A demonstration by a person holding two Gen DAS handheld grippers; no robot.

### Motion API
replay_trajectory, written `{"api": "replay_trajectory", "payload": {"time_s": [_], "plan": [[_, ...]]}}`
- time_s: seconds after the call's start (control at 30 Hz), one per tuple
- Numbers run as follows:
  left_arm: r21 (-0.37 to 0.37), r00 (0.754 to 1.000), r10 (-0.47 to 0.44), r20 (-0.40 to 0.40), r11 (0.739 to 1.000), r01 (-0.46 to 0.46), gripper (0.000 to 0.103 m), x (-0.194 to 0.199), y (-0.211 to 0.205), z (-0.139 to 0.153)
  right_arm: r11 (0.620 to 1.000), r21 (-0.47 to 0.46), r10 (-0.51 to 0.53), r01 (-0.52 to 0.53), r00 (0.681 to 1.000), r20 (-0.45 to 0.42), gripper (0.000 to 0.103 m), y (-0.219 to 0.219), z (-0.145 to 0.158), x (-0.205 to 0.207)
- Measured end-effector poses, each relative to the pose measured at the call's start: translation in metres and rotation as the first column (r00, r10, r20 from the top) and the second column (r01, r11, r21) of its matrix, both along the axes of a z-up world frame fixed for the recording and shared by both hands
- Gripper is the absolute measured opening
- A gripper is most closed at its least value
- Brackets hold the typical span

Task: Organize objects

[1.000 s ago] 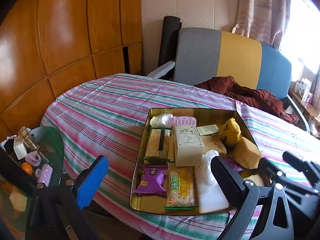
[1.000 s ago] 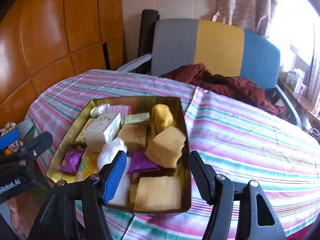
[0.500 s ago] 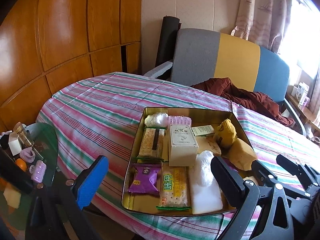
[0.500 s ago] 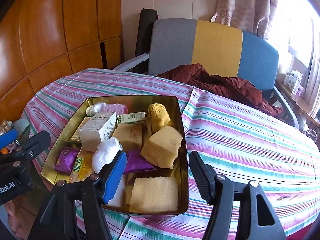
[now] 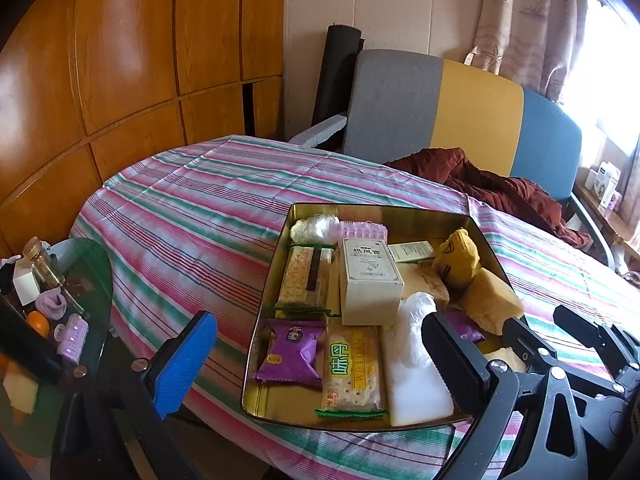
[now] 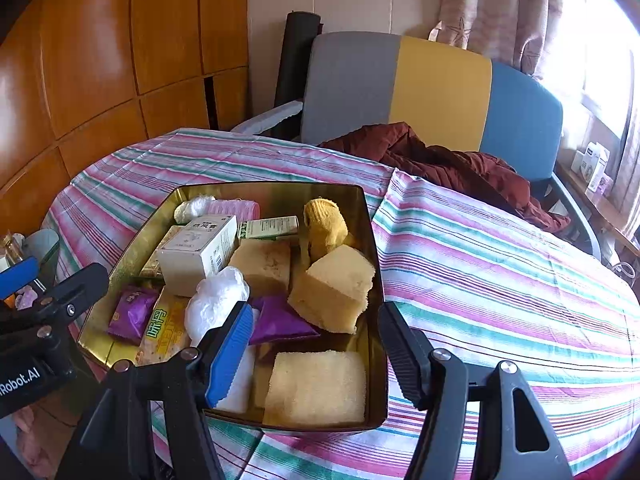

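Observation:
A gold metal tray [image 5: 276,280] [image 6: 370,240] sits on the striped tablecloth near its front edge. It holds a white box [image 5: 370,280] [image 6: 198,252], a purple snack packet [image 5: 292,352] [image 6: 128,312], a cracker packet [image 5: 352,368], yellow sponges [image 6: 334,288] [image 6: 316,388], a yellow sock [image 6: 324,226] and a white plastic bag [image 6: 216,304]. My left gripper [image 5: 316,360] is open and empty, held above the tray's near left corner. My right gripper [image 6: 316,340] is open and empty above the tray's near right end.
A striped cloth covers the round table [image 6: 480,260]. A dark red garment [image 6: 440,164] lies on a grey, yellow and blue sofa [image 6: 400,88] behind it. A glass side table [image 5: 60,300] with small items stands at the left. Wooden panels [image 5: 120,60] line the left wall.
Both grippers have drawn back and up a little, so the tray sits slightly lower and farther in view. Both stay open. Nothing in the tray has moved.

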State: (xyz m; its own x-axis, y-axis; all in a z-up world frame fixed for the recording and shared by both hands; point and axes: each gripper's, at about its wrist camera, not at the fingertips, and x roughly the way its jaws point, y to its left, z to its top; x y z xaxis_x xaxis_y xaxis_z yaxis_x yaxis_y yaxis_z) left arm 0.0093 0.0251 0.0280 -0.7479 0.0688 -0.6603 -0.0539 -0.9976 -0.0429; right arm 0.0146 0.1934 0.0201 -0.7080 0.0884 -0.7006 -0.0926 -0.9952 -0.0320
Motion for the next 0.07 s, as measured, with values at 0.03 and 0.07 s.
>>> {"api": "replay_trajectory", "payload": {"time_s": [0.03, 0.07], "plan": [[-0.002, 1.0, 0.001, 0.0, 1.0, -0.001, 0.103, 0.0, 0.0003, -0.0002, 1.0, -0.001, 0.001, -0.001, 1.0, -0.001, 0.066, -0.0002, 0.0001, -0.0001], [0.001, 1.0, -0.002, 0.003, 1.0, 0.002, 0.103, -0.0004, 0.0006, -0.0005, 1.0, -0.002, 0.002, -0.002, 1.0, -0.003, 0.066, -0.0001, 0.0003, 0.0001]]}}
